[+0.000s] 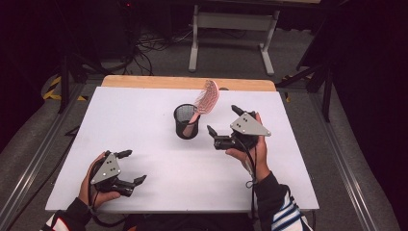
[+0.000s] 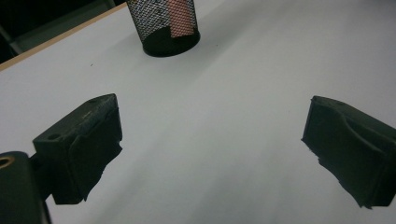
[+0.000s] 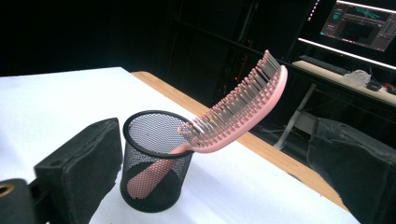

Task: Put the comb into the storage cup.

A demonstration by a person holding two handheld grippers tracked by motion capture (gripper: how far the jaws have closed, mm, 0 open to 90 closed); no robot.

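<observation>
Both claws were spread and empty, my right claw (image 1: 225, 126) just beside the mesh cup (image 3: 156, 161) mid-table where the pink brush (image 3: 224, 121) leaned handle-down, and I judged a careless nudge could tip that top-heavy cup over.

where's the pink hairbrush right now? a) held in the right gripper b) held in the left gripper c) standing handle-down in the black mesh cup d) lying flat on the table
c: the pink hairbrush stands with its handle down inside the black mesh cup, its bristled head leaning out over the rim, while the right gripper and left gripper are both open and hold nothing.
</observation>
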